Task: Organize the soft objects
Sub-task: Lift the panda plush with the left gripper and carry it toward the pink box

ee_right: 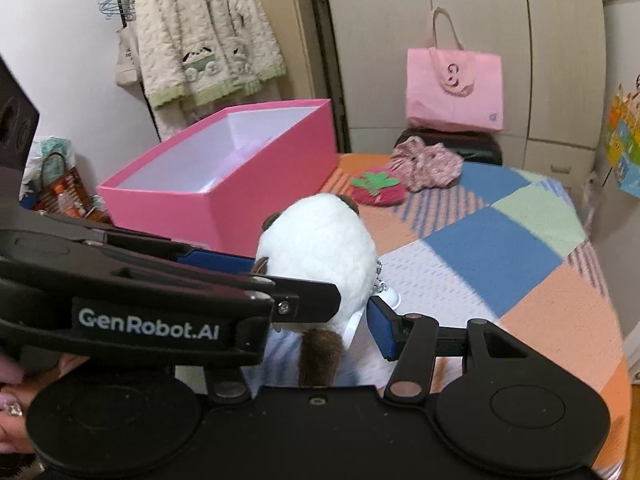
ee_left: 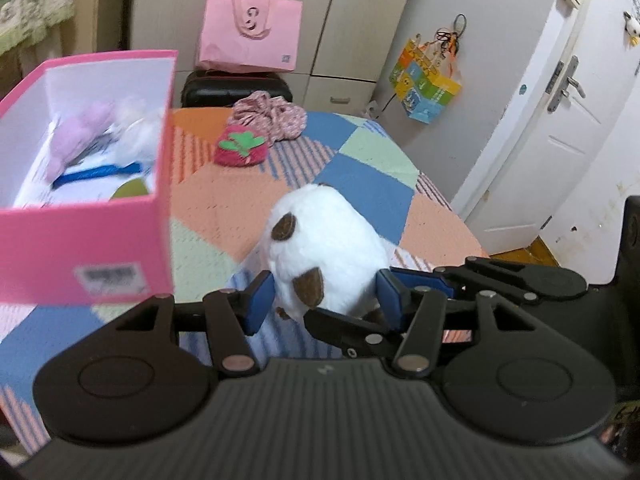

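A white plush toy (ee_left: pixel 324 244) with brown patches hangs above the patchwork bed cover (ee_left: pixel 224 196), held from two sides. My left gripper (ee_left: pixel 325 300) has its blue pads (ee_left: pixel 260 300) against the toy's lower flanks. My right gripper (ee_right: pixel 320 328) grips the same white plush toy (ee_right: pixel 320 240); one blue pad (ee_right: pixel 382 328) shows, the other is hidden behind the left gripper's arm (ee_right: pixel 160 292). An open pink box (ee_left: pixel 80 240) stands just left, holding a purple plush (ee_left: pixel 80 132) and other soft items. A strawberry plush (ee_left: pixel 240 148) and a floral cloth (ee_left: pixel 272 116) lie farther back.
A pink tote bag (ee_right: pixel 454 88) sits on a black case (ee_right: pixel 476 146) past the bed's far end, before wardrobe doors. A fleece jacket (ee_right: pixel 208 40) hangs at the left wall. A white door (ee_left: pixel 560 120) and a colourful hanging bag (ee_left: pixel 426 84) are to the right.
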`<state>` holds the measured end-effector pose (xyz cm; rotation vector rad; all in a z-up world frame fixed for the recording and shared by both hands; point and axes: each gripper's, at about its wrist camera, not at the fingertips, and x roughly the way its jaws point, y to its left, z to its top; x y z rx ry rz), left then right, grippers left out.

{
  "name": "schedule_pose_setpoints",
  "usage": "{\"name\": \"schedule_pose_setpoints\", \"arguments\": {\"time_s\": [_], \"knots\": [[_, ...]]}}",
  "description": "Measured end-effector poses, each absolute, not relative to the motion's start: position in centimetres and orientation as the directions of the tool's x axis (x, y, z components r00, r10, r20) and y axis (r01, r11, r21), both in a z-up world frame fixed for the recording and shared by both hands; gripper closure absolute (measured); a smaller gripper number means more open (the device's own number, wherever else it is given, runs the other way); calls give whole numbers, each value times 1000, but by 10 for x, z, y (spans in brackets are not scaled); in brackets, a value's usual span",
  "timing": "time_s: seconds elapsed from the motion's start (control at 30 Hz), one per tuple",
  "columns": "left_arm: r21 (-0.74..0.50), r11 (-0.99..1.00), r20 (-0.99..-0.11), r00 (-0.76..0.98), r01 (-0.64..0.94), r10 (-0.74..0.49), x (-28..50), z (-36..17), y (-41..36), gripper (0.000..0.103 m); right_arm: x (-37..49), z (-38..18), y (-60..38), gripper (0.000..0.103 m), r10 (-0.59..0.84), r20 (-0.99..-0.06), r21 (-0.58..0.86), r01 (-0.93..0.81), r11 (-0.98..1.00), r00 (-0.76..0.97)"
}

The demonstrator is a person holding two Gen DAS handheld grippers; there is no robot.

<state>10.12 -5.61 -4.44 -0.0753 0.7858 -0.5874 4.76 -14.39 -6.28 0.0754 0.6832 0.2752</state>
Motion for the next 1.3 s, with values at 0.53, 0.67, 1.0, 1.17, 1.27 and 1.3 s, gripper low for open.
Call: {"name": "schedule_pose_setpoints", "arguments": {"time_s": [0.53,0.67,1.0,1.17,1.27,1.3], "knots": [[-184,922,-508,770,340,-386,46,5,39,47,35,-17,-55,44,489,-526,207,-452,867,696],[-175,930,-456,810,324,-368,55,24,55,47,48,2,-42,44,505,-477,191,-476,858,719],[-137,942,-364,869,305,-335,103,61,72,47,100,38,-28,44,535,-398,147,-524,839,745],[-140,945,-361,873,296,-327,139,58,75,47,140,37,-28,44,543,-400,144,-535,833,738],[-150,946,-392,862,286,-323,162,47,74,47,165,26,-27,44,538,-427,138,-535,834,727],[-157,946,-406,855,283,-323,171,43,74,47,173,22,-29,44,537,-437,148,-531,834,721]]}}
